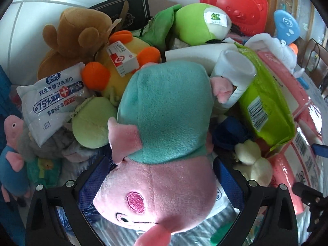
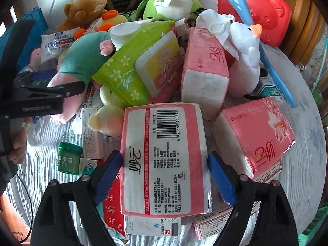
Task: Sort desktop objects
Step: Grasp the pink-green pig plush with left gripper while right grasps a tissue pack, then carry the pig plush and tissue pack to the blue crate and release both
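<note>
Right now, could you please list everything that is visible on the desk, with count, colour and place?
pig plush: 1, pink with teal dress, between the left gripper's fingers
tissue packs: 3, pink, front right
wipes pack: 1, green, centre
alcohol wipes: 1, white, left
brown bear: 1, back left
frog plush: 1, green, back
red case: 1, back right
green jar: 1, front left
left gripper: around the pig's head
right gripper: astride the nearest tissue pack

Striped cloth [image 2: 47, 135] covers the table; wooden furniture [image 2: 297, 6] behind.
</note>
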`<state>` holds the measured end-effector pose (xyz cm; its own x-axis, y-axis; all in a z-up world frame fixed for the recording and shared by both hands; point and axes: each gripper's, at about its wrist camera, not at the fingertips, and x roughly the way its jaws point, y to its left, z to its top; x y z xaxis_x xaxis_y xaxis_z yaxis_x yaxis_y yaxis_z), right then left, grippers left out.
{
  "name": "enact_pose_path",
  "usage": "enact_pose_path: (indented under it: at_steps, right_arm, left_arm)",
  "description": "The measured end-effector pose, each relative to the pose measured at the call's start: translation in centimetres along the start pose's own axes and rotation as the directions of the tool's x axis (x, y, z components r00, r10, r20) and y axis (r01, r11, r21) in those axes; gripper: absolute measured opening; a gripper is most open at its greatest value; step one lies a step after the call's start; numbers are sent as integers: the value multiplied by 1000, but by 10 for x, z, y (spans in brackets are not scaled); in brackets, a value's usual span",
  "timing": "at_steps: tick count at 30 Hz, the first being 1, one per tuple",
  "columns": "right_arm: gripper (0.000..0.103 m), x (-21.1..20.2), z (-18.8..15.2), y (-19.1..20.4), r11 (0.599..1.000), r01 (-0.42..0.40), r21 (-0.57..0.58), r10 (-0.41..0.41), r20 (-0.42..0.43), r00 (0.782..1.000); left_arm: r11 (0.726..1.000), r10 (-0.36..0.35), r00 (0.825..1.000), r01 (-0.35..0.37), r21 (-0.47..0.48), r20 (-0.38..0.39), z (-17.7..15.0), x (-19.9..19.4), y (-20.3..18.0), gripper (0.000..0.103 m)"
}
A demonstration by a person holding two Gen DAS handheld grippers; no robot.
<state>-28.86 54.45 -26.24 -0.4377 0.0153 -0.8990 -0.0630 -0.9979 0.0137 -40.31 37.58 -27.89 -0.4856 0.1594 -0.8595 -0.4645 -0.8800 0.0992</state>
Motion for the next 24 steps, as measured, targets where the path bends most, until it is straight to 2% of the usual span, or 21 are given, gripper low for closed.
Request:
enact_pose_path:
  at_steps: [9, 14, 18, 20, 22, 24]
  right_arm:
    - [91, 20, 6, 4, 1000, 7, 20, -5, -93, 996]
    - [94, 37, 6, 11, 999, 36, 9, -35, -140, 990]
    - [95, 51, 1, 16, 998, 60, 25, -57, -137, 989]
    - [93, 49, -3, 18, 998, 59, 35, -55, -107, 993]
    - [93, 41, -9, 22, 998, 54, 40, -51, -73, 996]
    - [92, 29, -14, 26, 998, 60, 35, -60, -27, 998]
  left_arm:
    - [1000, 25, 999, -26, -5, -43, 1, 23, 0, 103]
    - [999, -5, 999, 3, -37, -39, -1, 25, 6, 103]
    - [1000, -5, 1000, 5, -6, -5, -3, 20, 2, 103]
    - [1000, -4, 1000, 4, 14, 14, -5, 17, -1, 81]
    - [1000, 4, 999, -5, 26, 40, -11, 8, -2, 70]
    - [999, 11, 998, -13, 29, 66, -20, -4, -1, 67]
